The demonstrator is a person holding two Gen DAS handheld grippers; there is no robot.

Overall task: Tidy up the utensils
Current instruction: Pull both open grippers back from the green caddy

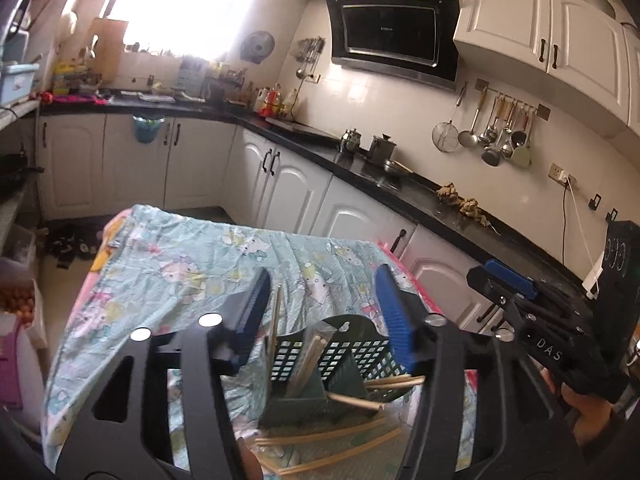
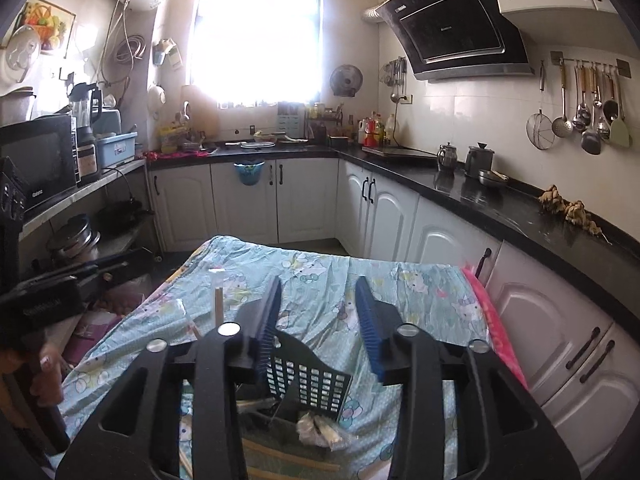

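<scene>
A dark green slotted utensil holder (image 1: 320, 368) stands on the cloth-covered table (image 1: 180, 264), with wooden chopsticks (image 1: 308, 356) upright in it and several more chopsticks (image 1: 332, 440) lying loose on the cloth in front. My left gripper (image 1: 324, 308) is open and empty, its blue pads apart above the holder. The right gripper shows at the right edge of this view (image 1: 516, 288). In the right wrist view the holder (image 2: 308, 384) sits between the fingers of my open right gripper (image 2: 318, 320). A clear wrapped packet (image 2: 320, 428) lies by the holder. A chopstick (image 2: 218, 304) stands at the left.
Black countertop (image 2: 480, 196) with white cabinets runs along the right and far walls. Kettles (image 2: 480, 160) and hanging ladles (image 2: 588, 112) are on the right. A microwave (image 2: 36, 160) and pots sit on shelves at the left. A pink cloth edge (image 2: 496, 328) borders the table's right side.
</scene>
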